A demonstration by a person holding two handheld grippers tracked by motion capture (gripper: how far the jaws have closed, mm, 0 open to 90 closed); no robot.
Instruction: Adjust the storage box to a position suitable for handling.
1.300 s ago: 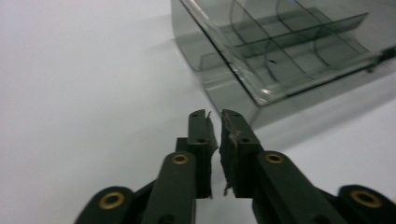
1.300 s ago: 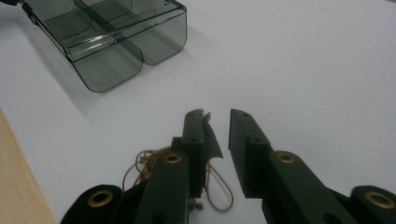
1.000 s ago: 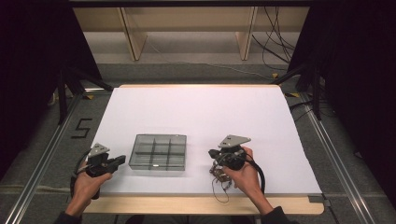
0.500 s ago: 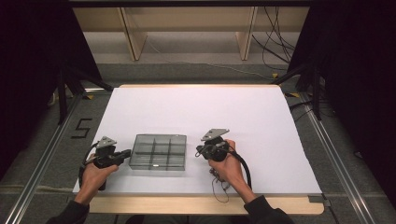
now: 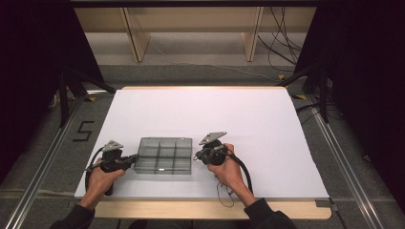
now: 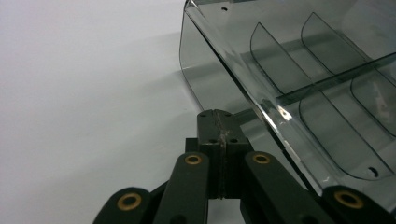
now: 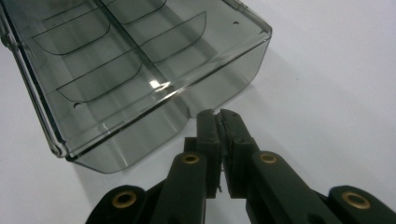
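I see my left gripper at the left wall of the box, jaws pressed together on nothing, their tips just at that wall in the left gripper view. The box, a clear smoky tray with dividers, lies flat on the white table near its front edge. My right gripper sits just off the box's right wall, jaws clenched but for a thin slit and holding nothing.
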